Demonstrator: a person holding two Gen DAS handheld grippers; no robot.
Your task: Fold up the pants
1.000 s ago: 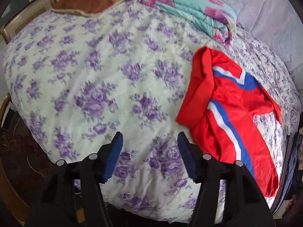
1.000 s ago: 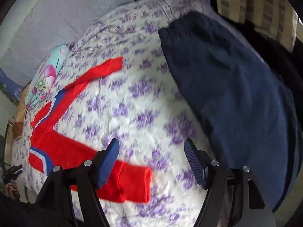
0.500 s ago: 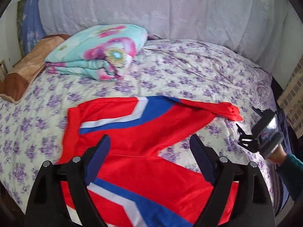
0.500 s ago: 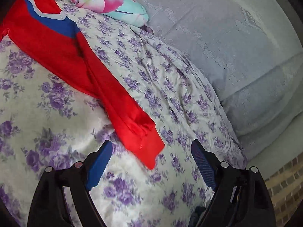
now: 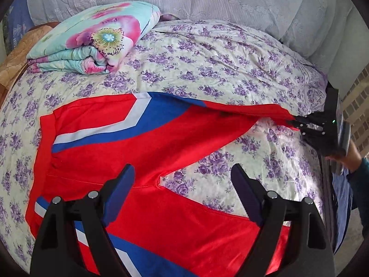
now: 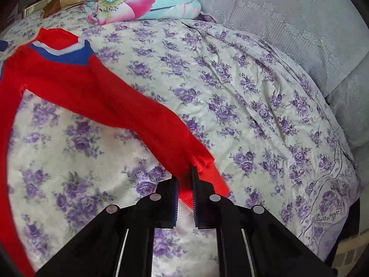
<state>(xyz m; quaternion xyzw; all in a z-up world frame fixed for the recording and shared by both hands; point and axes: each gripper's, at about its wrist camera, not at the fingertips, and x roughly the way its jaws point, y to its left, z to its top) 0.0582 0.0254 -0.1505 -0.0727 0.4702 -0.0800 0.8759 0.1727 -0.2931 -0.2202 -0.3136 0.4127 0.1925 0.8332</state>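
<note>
From my remote station I read the bed (image 5: 230, 69) left to right: a folded floral blanket (image 5: 96, 41) lies toward the far left corner. The red pants (image 5: 143, 143) lie spread across the middle of the bed, waistband toward the left edge. My left hand-held gripper (image 5: 182, 194) hangs released above the crotch area, nothing between its fingers. One leg stretches toward the right edge, where my right hand-held gripper (image 6: 184, 198), its jaws having just been closing, is clenched on the cuff (image 6: 203, 173).
</note>
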